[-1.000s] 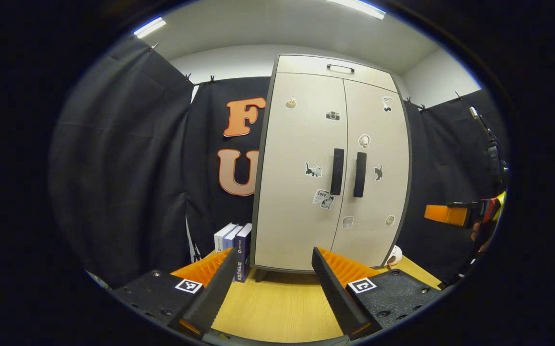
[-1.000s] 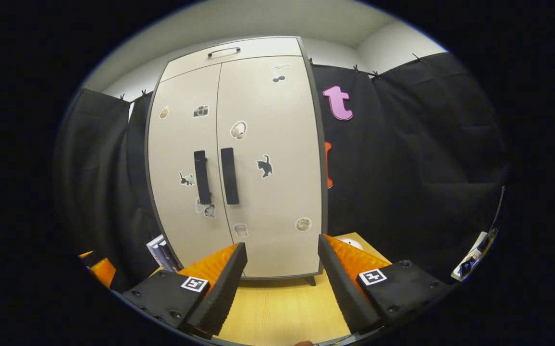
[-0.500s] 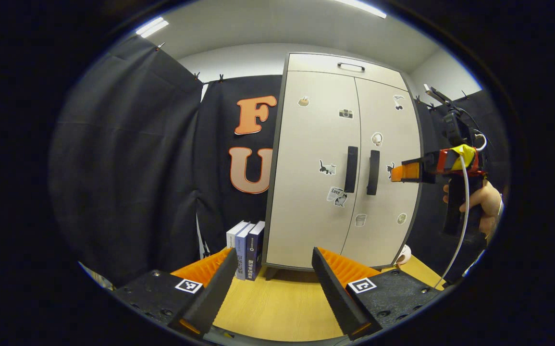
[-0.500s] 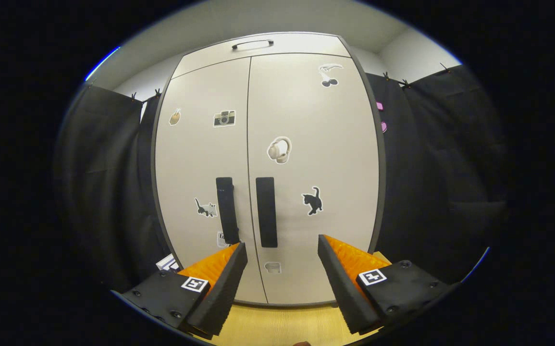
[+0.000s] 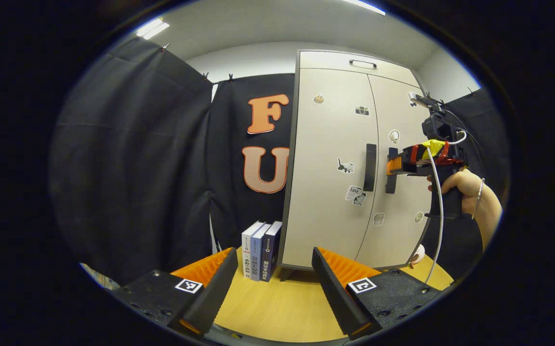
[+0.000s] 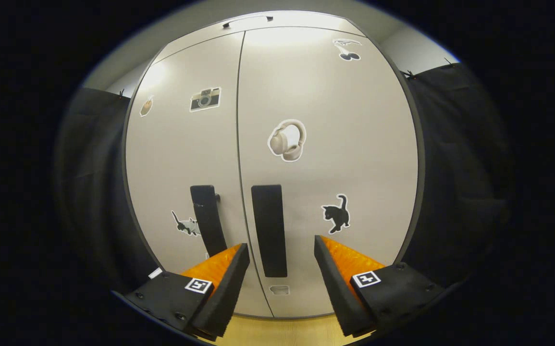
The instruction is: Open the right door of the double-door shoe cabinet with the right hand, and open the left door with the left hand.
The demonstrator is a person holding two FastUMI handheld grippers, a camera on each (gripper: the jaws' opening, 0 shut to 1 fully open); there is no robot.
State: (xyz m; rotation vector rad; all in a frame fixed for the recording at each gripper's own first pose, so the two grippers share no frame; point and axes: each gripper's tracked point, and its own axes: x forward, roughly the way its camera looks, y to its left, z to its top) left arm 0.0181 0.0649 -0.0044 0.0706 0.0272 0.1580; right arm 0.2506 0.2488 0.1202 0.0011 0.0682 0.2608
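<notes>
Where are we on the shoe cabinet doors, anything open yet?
Nothing is open: both doors of the shoe cabinet sit flush. In hand: the right gripper, fingers spread, is lined up on the right door handle, which stands between its fingers, not yet clamped. Left to do: pull that door, then bring the open left gripper, back over the table, to the left door handle.
</notes>
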